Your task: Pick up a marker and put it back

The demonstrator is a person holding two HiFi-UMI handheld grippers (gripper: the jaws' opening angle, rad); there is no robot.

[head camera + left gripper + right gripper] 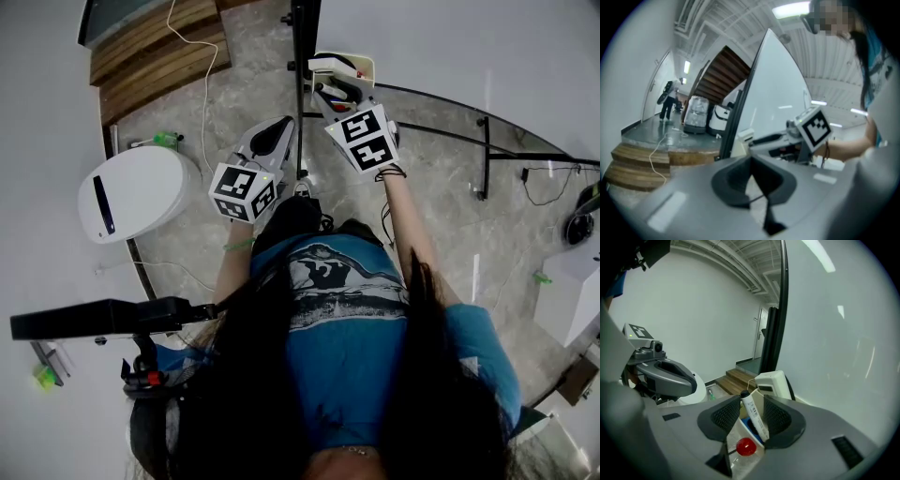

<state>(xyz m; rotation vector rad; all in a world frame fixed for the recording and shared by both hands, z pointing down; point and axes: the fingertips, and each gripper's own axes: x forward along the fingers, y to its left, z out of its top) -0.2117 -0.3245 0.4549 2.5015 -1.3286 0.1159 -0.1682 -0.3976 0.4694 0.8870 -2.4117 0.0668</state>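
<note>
Judging from how things lie, the pick-up is done and the putting back is nearly done: in the lower middle of the right gripper view the marker point(753, 416), a white barrel with a black cap at its top, stands tilted between the jaws of the right gripper point(751, 417). Its lower end reaches down toward a tray where a red cap point(746, 446) and a patch of blue show. The jaws stand apart. The barrel leans on the right pad with a clear gap to the left pad, so the tongs read as released, not clamped on it. What seems left is to draw that gripper back off the marker and see that it rests in place. Whether its tip already sits on the tray floor is hidden. In the head view the right gripper point(334, 91) reaches the cream holder point(364, 64) fixed by the whiteboard point(469, 47) at the upper middle of the frame. The left gripper point(272, 141) hangs apart from it, lower and to the left, and takes no part. Its own view shows the left gripper's jaws meeting in 1 line with nothing between them, so it is clenched and empty. As for writing, the barrel carries small dark print like a barcode, too fine to read. The 2 cubes bear only black-and-white square patterns, and no brand name can be made out anywhere.
</note>
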